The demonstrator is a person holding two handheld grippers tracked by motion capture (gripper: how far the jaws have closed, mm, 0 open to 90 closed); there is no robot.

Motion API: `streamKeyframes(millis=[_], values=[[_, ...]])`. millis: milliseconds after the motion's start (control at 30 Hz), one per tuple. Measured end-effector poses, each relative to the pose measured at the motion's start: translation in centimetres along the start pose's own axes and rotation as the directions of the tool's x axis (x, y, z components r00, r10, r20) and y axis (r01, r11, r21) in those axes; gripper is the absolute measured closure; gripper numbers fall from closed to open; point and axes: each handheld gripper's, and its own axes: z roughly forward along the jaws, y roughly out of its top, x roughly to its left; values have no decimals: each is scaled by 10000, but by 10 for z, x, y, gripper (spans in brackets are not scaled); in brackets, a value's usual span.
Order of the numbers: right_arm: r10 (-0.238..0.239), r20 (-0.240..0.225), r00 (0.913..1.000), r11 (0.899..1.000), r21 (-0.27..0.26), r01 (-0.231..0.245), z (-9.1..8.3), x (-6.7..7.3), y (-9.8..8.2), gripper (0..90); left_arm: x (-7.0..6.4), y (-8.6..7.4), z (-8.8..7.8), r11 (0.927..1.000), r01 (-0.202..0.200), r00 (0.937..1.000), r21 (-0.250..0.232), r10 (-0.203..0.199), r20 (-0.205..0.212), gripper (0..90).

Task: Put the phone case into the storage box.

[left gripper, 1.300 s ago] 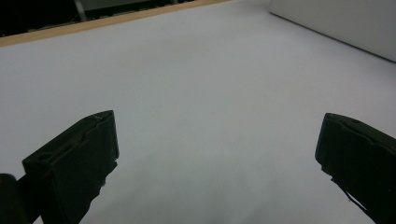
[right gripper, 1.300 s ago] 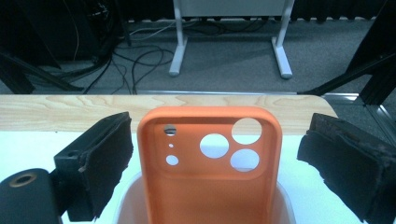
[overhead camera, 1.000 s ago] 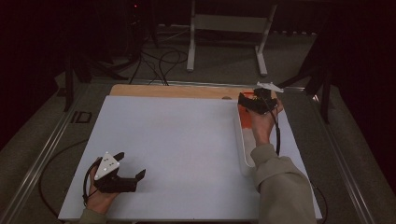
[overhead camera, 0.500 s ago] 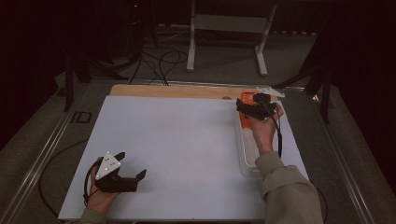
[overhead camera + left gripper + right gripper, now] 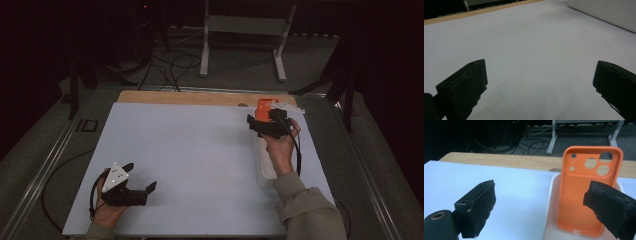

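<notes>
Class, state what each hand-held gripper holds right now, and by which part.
Nothing. The left hand-held gripper is open over the bare table; the right hand-held gripper is open before the orange phone case.

Dark room; grey floor (image 5: pixel 240 80), white stand (image 5: pixel 245 30), black cables (image 5: pixel 175 62) behind table (image 5: pixel 190 97).

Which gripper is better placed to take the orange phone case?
Right. The right gripper is open beside the orange phone case in the white tray; the left gripper rests far off.
</notes>
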Motion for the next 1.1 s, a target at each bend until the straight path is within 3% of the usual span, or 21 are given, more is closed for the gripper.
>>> streamKeyframes(millis=[233, 433, 600, 733, 933, 1100], values=[[-183, -571, 9982, 9998, -42, 181, -18, 5, -9, 84, -1, 0, 1, 10000, -20, 10000, 17, 20, 7, 5], [-813, -714, 9941, 9967, -30, 813, -32, 11, -17, 84, -1, 0, 1, 10000, -6, 10000, 9, 6, 12, 5], [-675, -1037, 9923, 9977, -161, 662, -43, 13, -24, 86, -1, 0, 2, 10000, -8, 10000, 45, 8, 31, 5], [-960, -1045, 9899, 9953, -257, 938, -50, 18, -32, 88, -2, 0, 2, 10000, -7, 10000, 68, 7, 48, 5], [-1501, -1485, 9775, 9886, -316, 1470, -60, 27, -45, 88, -1, 0, 1, 10000, -5, 10000, 55, 4, 59, 5], [-1910, -1584, 9687, 9812, -577, 1841, -71, 30, -58, 88, 0, 1, 1, 10000, 74, 9999, -34, -74, 82, 5]])
